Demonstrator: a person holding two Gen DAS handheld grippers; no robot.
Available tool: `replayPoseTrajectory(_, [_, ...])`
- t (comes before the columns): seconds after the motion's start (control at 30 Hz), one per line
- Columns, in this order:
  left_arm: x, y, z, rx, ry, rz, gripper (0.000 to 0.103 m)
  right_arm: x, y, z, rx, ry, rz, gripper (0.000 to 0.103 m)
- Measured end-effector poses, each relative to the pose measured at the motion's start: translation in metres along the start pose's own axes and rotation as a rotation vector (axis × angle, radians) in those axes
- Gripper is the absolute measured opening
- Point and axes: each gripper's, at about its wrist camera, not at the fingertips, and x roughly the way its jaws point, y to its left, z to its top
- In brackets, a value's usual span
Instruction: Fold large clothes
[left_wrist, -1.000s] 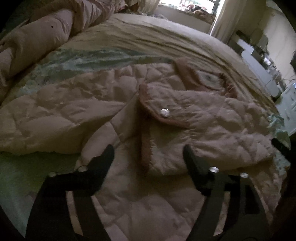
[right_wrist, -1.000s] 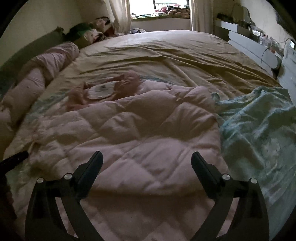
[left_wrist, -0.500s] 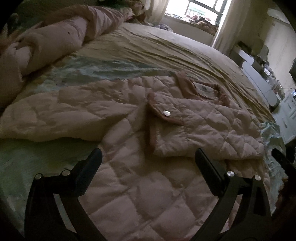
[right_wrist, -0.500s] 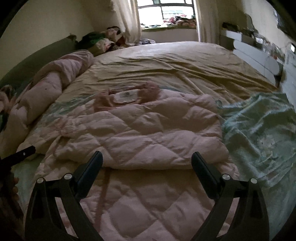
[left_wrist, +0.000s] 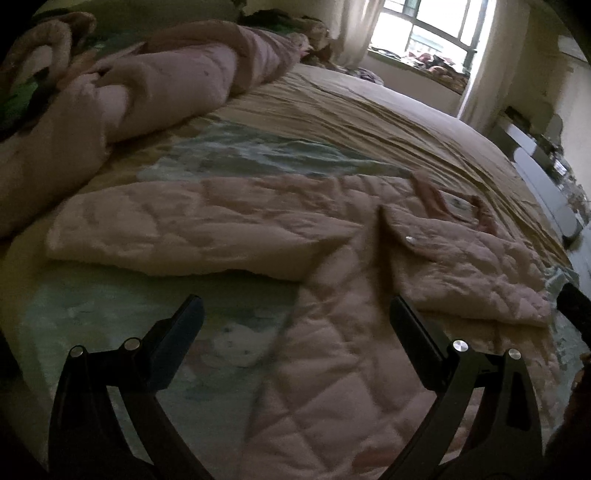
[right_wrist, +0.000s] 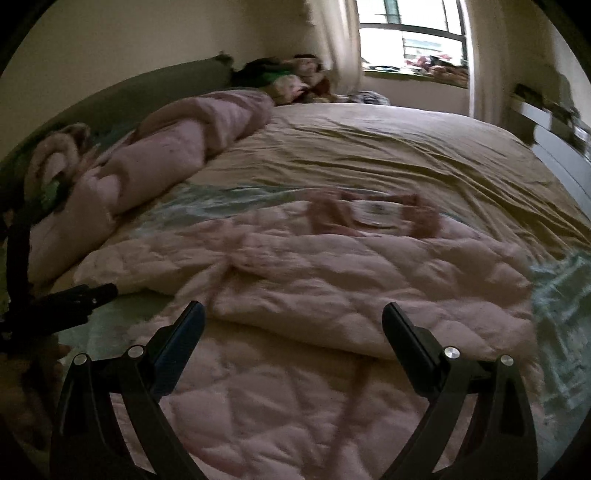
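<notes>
both grippers pulled back from jacket (left_wrist: 332, 332) | jaws spread, empty | bare sheet (right_wrist: 369, 147) beyond collar edge

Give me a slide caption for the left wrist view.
Open left gripper above a pink quilted jacket spread on the bed, one sleeve still unfolded.

A wide bed (right_wrist: 388, 147) carries a wrinkled tan sheet (left_wrist: 362, 122). Over its near part lies a pale blue-green printed blanket (left_wrist: 129, 325). A bunched pink comforter (right_wrist: 177, 147) runs along the left side, with stuffed toys (right_wrist: 291, 79) piled beyond it. A bright window (right_wrist: 410, 40) with light curtains (left_wrist: 356, 29) stands behind; white furniture (left_wrist: 546, 184) lines the right.
</notes>
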Motion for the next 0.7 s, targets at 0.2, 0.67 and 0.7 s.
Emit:
replayPoseTrajectory(0.2, [-0.007,0.038,0.000,-0.049,-0.018,0.032,0.094,0.016,0.050,0.010,-0.070,0.011,0.049,0.096])
replayPoseTrajectory(0.67, [-0.003,0.111,-0.002,-0.131,-0.016,0.102,0.094,0.061,0.137,0.015,-0.179,0.068,0.143,0.099])
replayPoseTrajectory(0.7, [-0.002,0.116,-0.002,-0.138,-0.016,0.106,0.094,0.064,0.142,0.015,-0.186,0.071,0.148,0.099])
